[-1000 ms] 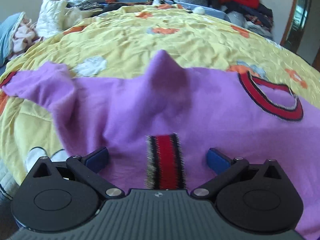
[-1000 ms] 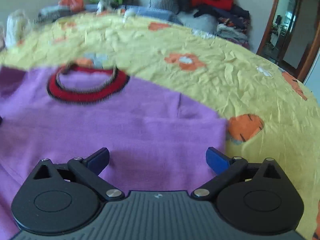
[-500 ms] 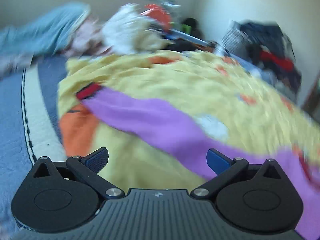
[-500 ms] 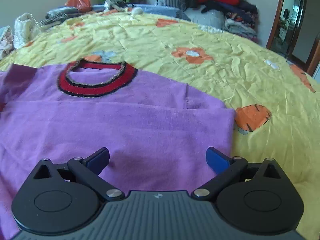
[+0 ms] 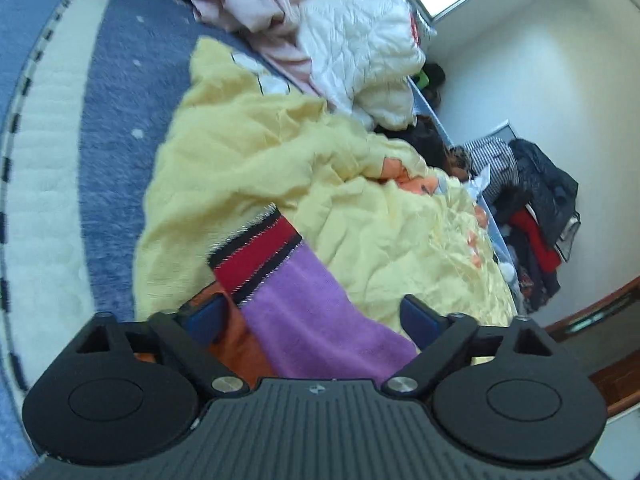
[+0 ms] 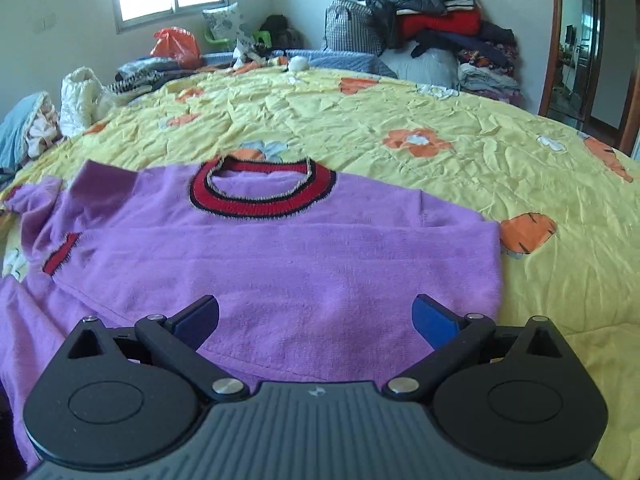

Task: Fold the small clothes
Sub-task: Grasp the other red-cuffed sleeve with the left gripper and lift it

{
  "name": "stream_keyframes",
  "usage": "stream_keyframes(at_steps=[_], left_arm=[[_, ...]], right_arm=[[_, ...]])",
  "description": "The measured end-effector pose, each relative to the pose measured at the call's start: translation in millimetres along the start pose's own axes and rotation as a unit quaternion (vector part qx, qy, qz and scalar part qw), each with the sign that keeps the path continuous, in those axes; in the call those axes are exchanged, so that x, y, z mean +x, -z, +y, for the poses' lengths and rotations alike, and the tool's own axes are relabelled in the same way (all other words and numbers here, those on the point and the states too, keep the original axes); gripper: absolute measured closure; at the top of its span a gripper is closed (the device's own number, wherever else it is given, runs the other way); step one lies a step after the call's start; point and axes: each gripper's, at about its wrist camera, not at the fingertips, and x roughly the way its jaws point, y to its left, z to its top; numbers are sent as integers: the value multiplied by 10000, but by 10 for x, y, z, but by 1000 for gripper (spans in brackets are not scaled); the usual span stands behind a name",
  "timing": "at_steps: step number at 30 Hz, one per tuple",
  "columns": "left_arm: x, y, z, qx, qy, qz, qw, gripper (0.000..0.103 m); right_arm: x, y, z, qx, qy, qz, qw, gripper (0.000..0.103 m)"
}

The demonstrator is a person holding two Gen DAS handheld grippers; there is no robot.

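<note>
Several heaps of clothing crowd the far edge of the bed: a white quilted jacket (image 5: 360, 60), pink garments (image 5: 256, 4), and a tall stack of dark and red folded clothes (image 6: 440, 20) against the wall near an orange bag (image 6: 174, 44). None of it lies on the working area of the yellow flowered quilt (image 6: 400, 120). The purple sweater (image 6: 280, 256) lies flat on the quilt, its red-and-black collar (image 6: 260, 196) facing away, one sleeve (image 5: 316, 312) stretched out to the side with its striped cuff (image 5: 256, 256) on the quilt.

The left gripper (image 5: 312, 316) straddles that sleeve just behind the cuff — its jaws have just been closing, yet the pads stand apart from the cloth. The right gripper (image 6: 316, 316) hovers wide over the sweater's lower body, holding nothing.
</note>
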Motion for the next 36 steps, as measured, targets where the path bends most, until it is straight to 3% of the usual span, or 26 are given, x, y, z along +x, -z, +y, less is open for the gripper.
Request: stream_keyframes(at_steps=[1,2,3,4,9,15,21,26,28,36], left_arm=[[35,-11,1,17,1,63,10000,33],[57,-21,-13,77,-52,65,9999,55],[85,-37,-12,80,-120,101,9998,91],[108,-42,17,-25,-124,173,9998,103],[-155,79,123,-110,161,-423,9989,101],[-994,345,-23,316,265,-1326,9903,101],[-1661,418,-99,408,379,-1803,9820,101],[-1845,536,-322,537,473,-1623,9841,101],[-1854,654,-547,688,683,-1521,9836,101],[-1535,1605,-2058,2009,1368,-773,9669,101]], right_arm=[[-13,1,-3,42,-37,-24,10000,0],[-19,-1,-9,85,-137,-28,9999,0],[-29,-2,-15,146,-238,-62,9996,0],[-43,-2,-19,215,-308,-105,9992,0],[-123,5,36,200,-449,-229,9985,0],[-153,46,-32,382,-574,-204,9974,0],[-87,61,-78,542,-774,-91,9955,0],[12,135,-70,642,-887,104,9939,0],[8,169,-75,652,-848,102,9942,0],[-135,233,-208,758,-681,0,9948,0]])
